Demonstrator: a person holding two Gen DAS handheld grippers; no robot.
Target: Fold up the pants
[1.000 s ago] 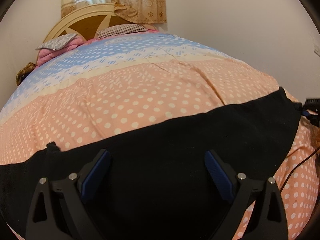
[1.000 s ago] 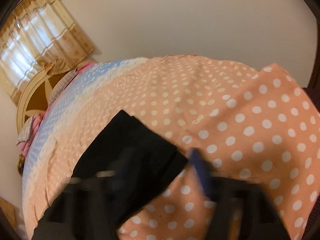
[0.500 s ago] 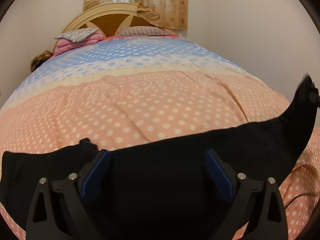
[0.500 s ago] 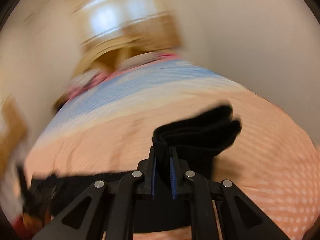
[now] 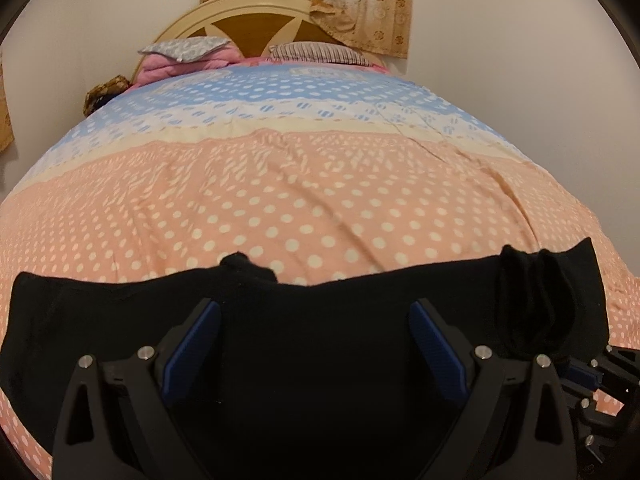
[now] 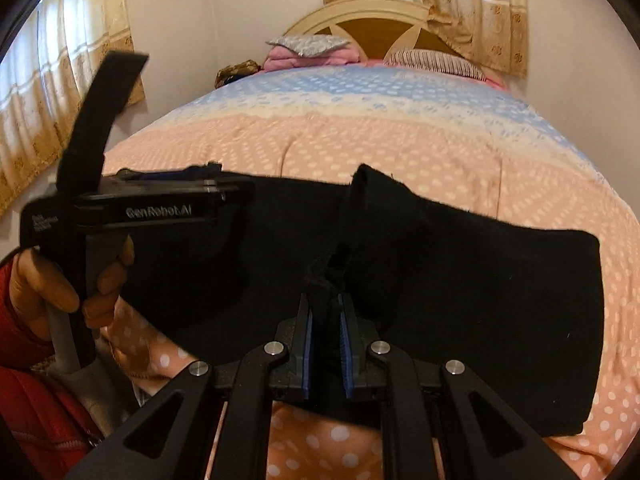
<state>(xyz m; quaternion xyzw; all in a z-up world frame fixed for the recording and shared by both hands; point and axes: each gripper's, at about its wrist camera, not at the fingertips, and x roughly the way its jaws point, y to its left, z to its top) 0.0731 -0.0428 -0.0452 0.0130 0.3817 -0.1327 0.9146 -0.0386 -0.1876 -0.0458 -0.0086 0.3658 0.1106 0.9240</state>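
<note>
The black pants [image 5: 320, 344] lie spread across the near end of the bed [image 5: 304, 200], well away from the headboard [image 5: 256, 16], on the peach polka-dot cover. The left hand-held gripper [image 5: 314, 344] hovers over the pants with its blue-padded fingers [image 5: 192, 344] spread wide, gripping nothing. The right hand-held gripper [image 6: 325, 328] pinches a bunched fold of the pants (its pads nearly pressed together), beside the pants' middle.

Pants [image 6: 460, 280]: matt black knit cloth (slightly fuzzy edges). Bedspread [image 5: 300, 200]: smooth printed cotton-like cloth. Right claw [image 6: 325, 328]: matt plastic, ribbed blue pads.
</note>
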